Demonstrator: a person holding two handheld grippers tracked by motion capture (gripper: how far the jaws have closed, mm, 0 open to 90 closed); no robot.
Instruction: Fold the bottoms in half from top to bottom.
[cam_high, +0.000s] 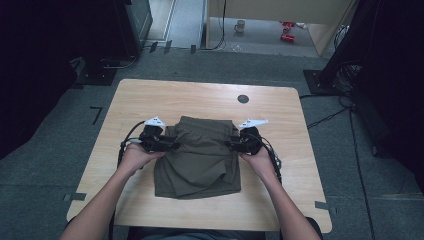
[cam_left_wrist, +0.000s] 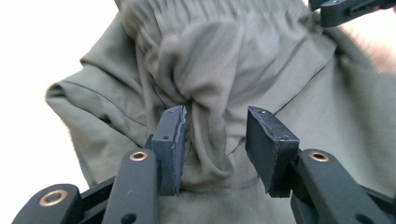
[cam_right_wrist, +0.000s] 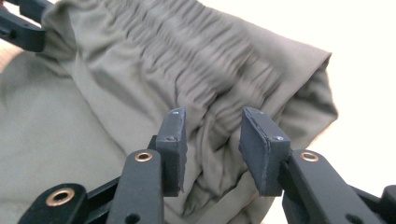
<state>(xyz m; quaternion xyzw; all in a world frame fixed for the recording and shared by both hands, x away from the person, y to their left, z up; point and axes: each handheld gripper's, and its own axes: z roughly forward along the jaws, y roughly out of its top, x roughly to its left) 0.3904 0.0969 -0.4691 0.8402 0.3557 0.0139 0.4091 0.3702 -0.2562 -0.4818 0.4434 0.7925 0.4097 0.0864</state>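
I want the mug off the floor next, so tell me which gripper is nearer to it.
Right. The mug stands on the floor beyond the table's far edge. The right gripper sits at the olive garment's right side, the left gripper at its left side, farther off.

Counter: light wood top with rounded corners, standing on grey carpet. One dark round spot near the far edge. Olive-green garment lies folded at centre, gathered waistband toward the far side, lower hem toward the near edge. Surface around it bare wood.
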